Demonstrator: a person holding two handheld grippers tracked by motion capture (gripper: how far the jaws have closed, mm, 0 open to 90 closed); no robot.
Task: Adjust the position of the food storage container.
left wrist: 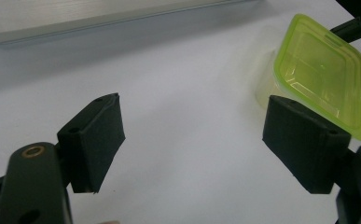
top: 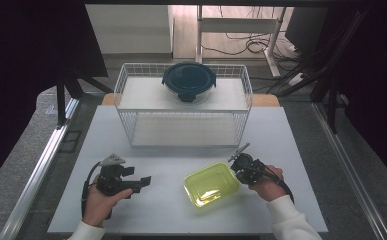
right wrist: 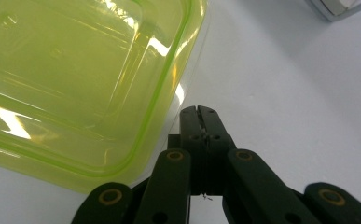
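A yellow-green see-through plastic box (top: 211,184) with its lid on lies on the white table (top: 171,210), right of the middle near the front. My right gripper (top: 236,168) is shut, with nothing between its jaws, right beside the box's right edge. In the right gripper view the closed fingertips (right wrist: 198,110) lie level with the rim of the box (right wrist: 75,70); whether they touch it I cannot tell. My left gripper (top: 143,181) rests at the front left, pointing right, open and empty. Past its pads (left wrist: 99,140) the box (left wrist: 325,70) shows at the upper right.
A white wire rack (top: 183,107) with two shelves stands at the back middle of the table. A round dark-blue lidded bowl (top: 188,80) sits on its top shelf. The rack's base edge (left wrist: 75,18) shows beyond the left gripper. Bare table lies between the two grippers.
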